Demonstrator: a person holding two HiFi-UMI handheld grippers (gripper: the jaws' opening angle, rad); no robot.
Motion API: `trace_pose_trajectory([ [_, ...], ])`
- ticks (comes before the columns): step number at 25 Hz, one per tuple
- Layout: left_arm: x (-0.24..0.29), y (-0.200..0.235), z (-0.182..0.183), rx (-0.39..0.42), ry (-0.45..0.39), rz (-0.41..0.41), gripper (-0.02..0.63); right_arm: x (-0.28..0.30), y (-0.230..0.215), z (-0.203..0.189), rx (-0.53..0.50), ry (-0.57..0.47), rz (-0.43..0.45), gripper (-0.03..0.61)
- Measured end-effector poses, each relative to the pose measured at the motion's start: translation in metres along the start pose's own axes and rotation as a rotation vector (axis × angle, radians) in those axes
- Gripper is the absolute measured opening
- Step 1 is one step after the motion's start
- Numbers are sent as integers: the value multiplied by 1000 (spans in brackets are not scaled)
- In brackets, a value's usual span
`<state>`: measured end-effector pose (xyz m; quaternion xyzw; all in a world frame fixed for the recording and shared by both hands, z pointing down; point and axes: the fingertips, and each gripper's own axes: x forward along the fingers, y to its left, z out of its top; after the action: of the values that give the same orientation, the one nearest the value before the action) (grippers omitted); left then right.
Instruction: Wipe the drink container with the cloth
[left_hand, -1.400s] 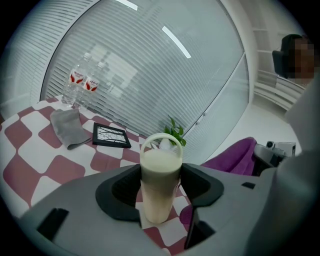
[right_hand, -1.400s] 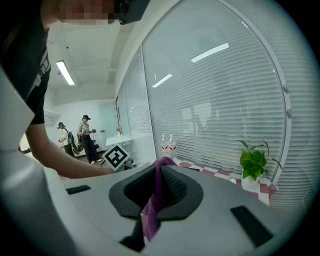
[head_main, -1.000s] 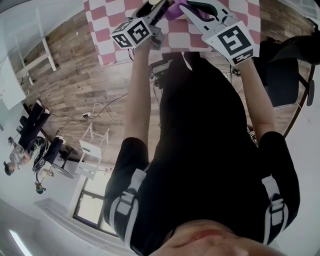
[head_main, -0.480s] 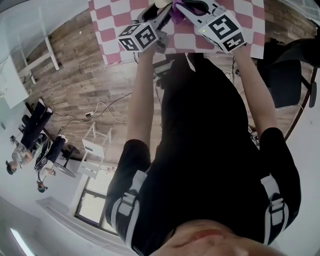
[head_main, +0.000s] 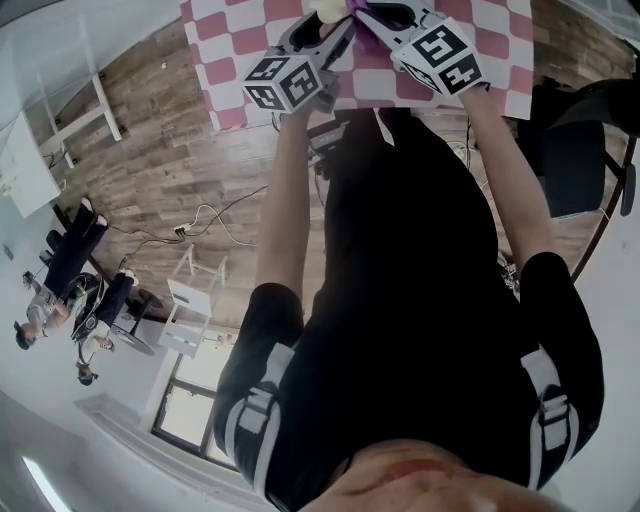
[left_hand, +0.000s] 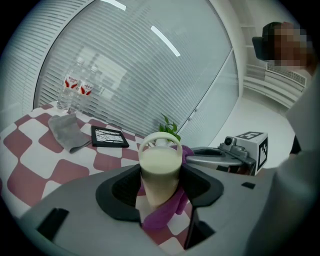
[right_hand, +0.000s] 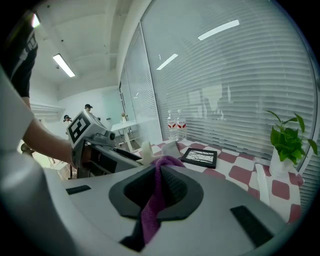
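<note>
Looking down in the head view: both grippers are held out over the pink-and-white checked table (head_main: 225, 70), at the top edge of the picture. The left gripper (head_main: 322, 22) and right gripper (head_main: 372, 14) meet tip to tip. The cream drink container (head_main: 325, 8) shows between them, with the purple cloth (head_main: 357, 10) just beside it. Both are cut off by the frame edge.

Left gripper view: the left gripper (left_hand: 160, 186) has its jaws standing wide, one pad on each side of the drink container (left_hand: 159, 167), gripping it. The container is cream, roughly upright, with a loop handle on top, and is carried above the table. The purple cloth (left_hand: 169, 210) wraps the container's lower right side and hangs below it. The right gripper (left_hand: 197, 155) reaches in from the right, its tip at the cloth. On the table behind lie a grey cloth (left_hand: 67, 132), a black framed slab (left_hand: 109, 136) and two water bottles (left_hand: 77, 90). A green plant (left_hand: 170, 127) shows behind the handle.

Right gripper view: the right gripper (right_hand: 158, 192) has its jaws drawn close, pinching the purple cloth (right_hand: 154, 202), which trails down between them. Ahead, the left gripper (right_hand: 117, 155) holds the container (right_hand: 146, 151); only its top shows. The potted plant (right_hand: 289, 137) stands at the right.
</note>
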<state>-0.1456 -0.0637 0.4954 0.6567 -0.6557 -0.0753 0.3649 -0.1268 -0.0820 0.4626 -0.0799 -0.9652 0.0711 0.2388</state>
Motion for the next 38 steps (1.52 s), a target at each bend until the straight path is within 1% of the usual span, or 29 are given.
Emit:
trace_pose_trajectory([
  [3, -1, 3, -2, -14, 1, 3, 272, 1, 0, -13, 3, 25, 4, 34],
  [8, -3, 6, -2, -24, 3, 8, 272, -2, -1, -36, 49, 48, -6, 34],
  [14, -4, 9, -1, -44, -2, 15, 272, -5, 5, -66, 75, 90, -19, 34],
  [20, -3, 12, -2, -60, -4, 18, 272, -6, 7, -98, 78, 151, -29, 34],
  [25, -5, 12, -5, -48, -1, 12, 272, -9, 3, -108, 99, 171, -27, 34],
  [28, -7, 7, -8, 2, 4, -5, 272, -11, 2, -110, 97, 182, -17, 34],
  [32, -11, -4, -13, 106, 27, -33, 272, -15, 3, -112, 78, 202, 8, 34],
  [35, -15, -12, -18, 205, 50, -66, 272, -19, 3, -108, 69, 203, 14, 34],
  [38, -18, -23, -25, 321, 68, -106, 272, -23, 6, -97, 49, 188, 34, 34],
])
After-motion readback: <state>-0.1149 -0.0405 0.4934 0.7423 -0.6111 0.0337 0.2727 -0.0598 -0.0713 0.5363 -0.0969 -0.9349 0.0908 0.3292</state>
